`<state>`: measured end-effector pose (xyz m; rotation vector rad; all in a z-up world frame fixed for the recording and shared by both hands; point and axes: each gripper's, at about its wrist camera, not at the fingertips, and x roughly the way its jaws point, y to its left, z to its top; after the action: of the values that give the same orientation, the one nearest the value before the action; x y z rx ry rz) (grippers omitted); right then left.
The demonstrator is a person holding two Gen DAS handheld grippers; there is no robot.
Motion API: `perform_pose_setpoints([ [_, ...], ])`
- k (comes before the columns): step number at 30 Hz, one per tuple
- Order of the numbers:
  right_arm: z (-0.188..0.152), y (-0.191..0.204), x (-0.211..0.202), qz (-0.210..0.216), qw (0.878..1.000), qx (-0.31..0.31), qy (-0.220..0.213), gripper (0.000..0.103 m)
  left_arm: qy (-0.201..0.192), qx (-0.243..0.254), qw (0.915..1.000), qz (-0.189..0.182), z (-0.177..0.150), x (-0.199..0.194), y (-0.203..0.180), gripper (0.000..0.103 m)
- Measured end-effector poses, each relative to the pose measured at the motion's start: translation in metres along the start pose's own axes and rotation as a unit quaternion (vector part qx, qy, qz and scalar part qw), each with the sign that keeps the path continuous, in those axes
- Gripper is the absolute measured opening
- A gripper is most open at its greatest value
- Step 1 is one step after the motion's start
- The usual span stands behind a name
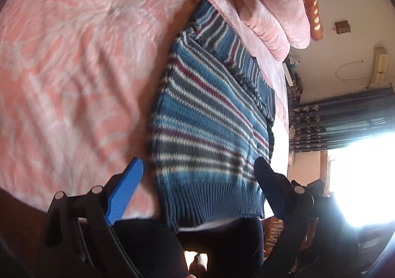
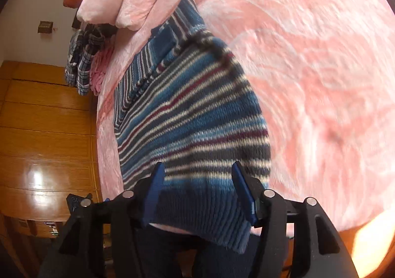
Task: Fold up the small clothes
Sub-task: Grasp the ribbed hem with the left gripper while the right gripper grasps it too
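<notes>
Over on the left tongs (image 1: pixel 198 179), blue pads spread wide and released, nothing between them, hovering just above the ribbed hem (image 1: pixel 209 201) of the striped sweater (image 1: pixel 209 110). Lying flat on the pink bedspread (image 1: pixel 74 68), that sweater, running straight ahead of both tongs toward the rolled pink blankets (image 1: pixel 266 9) at the far end, one sleeve already folded in across the body. Hem right at the near edge of the bed, just spilling over. Across to the right tongs (image 2: pixel 196 184), likewise parted and gripping nothing, straddling the same hem band (image 2: pixel 197 213) from above. Looks a soft, thick knit: light, floppy, grippy rather than slick, likely to sag and stretch if lifted from one spot only. Best pinched at the two hem corners, one per side, where the ribbing is firmest, then carried forward toward the collar. Plaid cloth (image 2: pixel 81 60) hanging well off to the left, out of play.
</notes>
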<state>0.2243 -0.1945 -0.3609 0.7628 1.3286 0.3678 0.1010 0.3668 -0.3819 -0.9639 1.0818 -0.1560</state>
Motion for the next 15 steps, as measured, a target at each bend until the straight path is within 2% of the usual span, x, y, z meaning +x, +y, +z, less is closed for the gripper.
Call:
perform_pose_setpoints([
  [3,-0.035,-0.023,-0.007,0.001,1.000,0.018,0.013,0.061,0.035,-0.037,0.9982,-0.030,-0.027,0.001,0.012,0.094],
  [5,-0.047,-0.032,-0.008,-0.004,1.000,0.023,0.020,0.061,0.063,-0.044,0.9965,-0.034,-0.037,0.012,0.014,0.094],
  [10,-0.066,-0.046,-0.013,0.016,0.999,0.037,0.026,0.061,0.121,-0.049,0.9913,0.011,-0.045,0.056,0.019,0.094],
  [13,-0.073,-0.048,-0.012,0.027,0.998,0.042,0.027,0.061,0.144,-0.053,0.9870,0.050,-0.047,0.083,0.026,0.094],
  [15,-0.076,-0.049,-0.009,0.032,0.998,0.047,0.028,0.061,0.150,-0.058,0.9856,0.051,-0.050,0.093,0.027,0.094],
])
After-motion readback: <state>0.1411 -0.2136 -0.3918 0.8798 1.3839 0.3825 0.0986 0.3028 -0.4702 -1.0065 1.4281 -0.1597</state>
